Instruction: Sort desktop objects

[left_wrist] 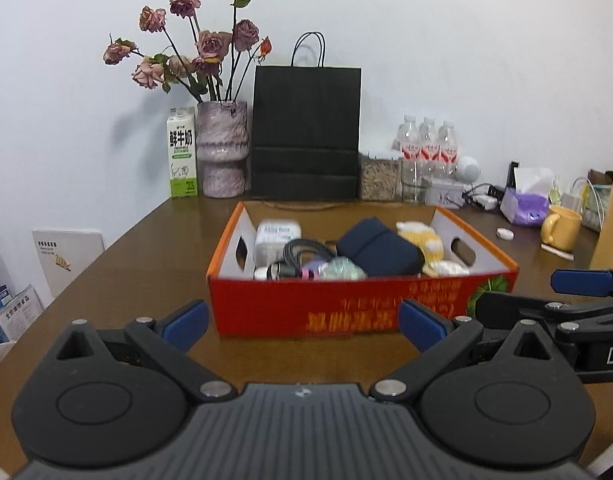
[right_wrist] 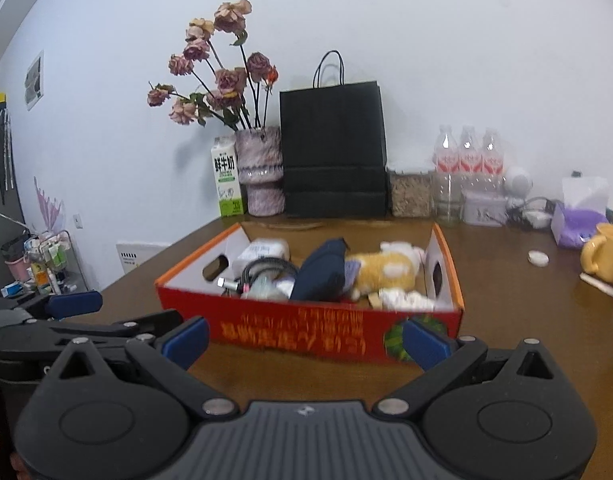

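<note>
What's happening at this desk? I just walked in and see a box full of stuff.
A person holds two tools, both open and empty, hovering side by side just in front of a red cardboard box on the brown table. The left tool and right tool touch nothing. The box holds a dark blue pouch, a coiled black cable, a yellow plush toy and smaller items.
</note>
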### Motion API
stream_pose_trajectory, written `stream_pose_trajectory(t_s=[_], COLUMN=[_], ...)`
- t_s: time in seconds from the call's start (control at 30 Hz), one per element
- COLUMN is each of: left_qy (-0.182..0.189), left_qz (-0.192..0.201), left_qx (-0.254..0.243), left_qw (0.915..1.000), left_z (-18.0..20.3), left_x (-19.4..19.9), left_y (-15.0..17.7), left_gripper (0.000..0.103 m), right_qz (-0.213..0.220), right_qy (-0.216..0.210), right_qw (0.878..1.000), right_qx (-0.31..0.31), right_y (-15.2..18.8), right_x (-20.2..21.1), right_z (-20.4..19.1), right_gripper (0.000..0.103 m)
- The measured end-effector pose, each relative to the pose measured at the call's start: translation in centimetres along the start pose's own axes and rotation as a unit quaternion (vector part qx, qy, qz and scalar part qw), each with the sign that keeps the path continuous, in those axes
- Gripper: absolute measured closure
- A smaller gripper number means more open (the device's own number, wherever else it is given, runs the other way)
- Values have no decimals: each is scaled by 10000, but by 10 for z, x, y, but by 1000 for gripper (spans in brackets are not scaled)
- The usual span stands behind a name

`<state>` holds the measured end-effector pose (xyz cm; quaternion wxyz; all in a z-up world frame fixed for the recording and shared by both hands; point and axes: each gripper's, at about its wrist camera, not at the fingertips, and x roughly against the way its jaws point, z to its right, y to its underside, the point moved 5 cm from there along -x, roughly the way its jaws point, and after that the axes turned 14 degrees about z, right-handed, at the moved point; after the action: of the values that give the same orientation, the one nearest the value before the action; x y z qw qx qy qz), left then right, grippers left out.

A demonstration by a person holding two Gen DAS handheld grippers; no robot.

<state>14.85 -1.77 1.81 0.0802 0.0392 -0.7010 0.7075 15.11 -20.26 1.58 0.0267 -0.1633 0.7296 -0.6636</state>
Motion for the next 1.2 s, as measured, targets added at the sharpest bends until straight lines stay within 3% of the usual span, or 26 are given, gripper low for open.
stream_pose_trajectory(t_s=[0.23, 0.6, 1.2], left_qy=[-213, -165, -187], left_qz=[-35, -153, -12], left_qx=[86, 96, 44], left_qw=[9997, 9997, 9998], left_z=[-1, 0, 1], left_x=[30, 60, 83], left_y=[17, 37, 36], left_gripper=[0, 0, 0], right_qz=[-124, -169, -53], right_qy=[31, 103, 134], right_qw=[9999, 9998, 9999], right_qx=[-85, -7, 21], right_y=[24, 43, 45], right_x=[26, 59, 83], right_z=[-8, -16, -26], right_gripper=[0, 0, 0])
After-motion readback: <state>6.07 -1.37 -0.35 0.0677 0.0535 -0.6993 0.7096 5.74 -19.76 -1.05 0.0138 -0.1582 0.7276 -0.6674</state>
